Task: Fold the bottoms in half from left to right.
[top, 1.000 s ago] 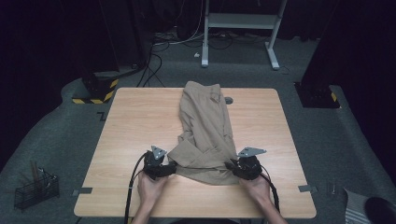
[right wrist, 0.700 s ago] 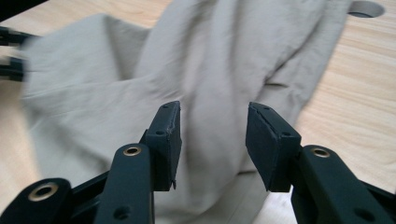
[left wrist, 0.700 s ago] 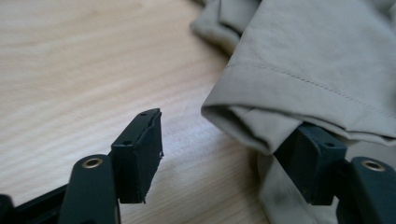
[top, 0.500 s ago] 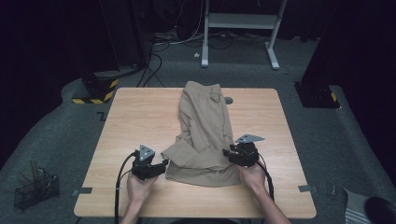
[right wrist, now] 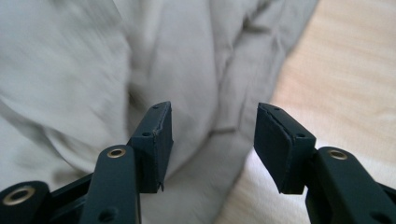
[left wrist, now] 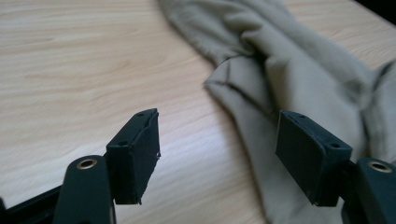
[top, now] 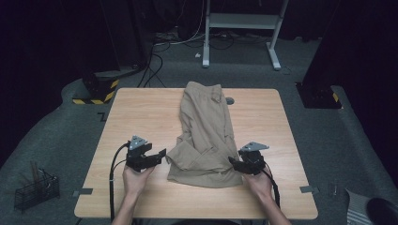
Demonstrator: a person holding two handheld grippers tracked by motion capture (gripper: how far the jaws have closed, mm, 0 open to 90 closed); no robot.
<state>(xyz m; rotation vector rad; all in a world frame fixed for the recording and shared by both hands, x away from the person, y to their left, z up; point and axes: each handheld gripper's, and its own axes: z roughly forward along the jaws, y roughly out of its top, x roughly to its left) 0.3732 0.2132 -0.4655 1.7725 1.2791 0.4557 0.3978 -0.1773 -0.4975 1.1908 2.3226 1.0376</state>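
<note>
A light wooden surface [top: 141, 112] with rounded corners stands on a grey carpeted floor [top: 70, 136] in a dark room. Beyond the surface's far edge stands a white metal frame [top: 241, 21] on two feet, with black cables [top: 159, 51] trailing over the floor beside it. Off the surface's far left corner sits a dark block with yellow and black hazard stripes [top: 98, 86]. A black wire basket [top: 35, 190] rests on the floor near its near left corner. Behind all this the backdrop is black.
</note>
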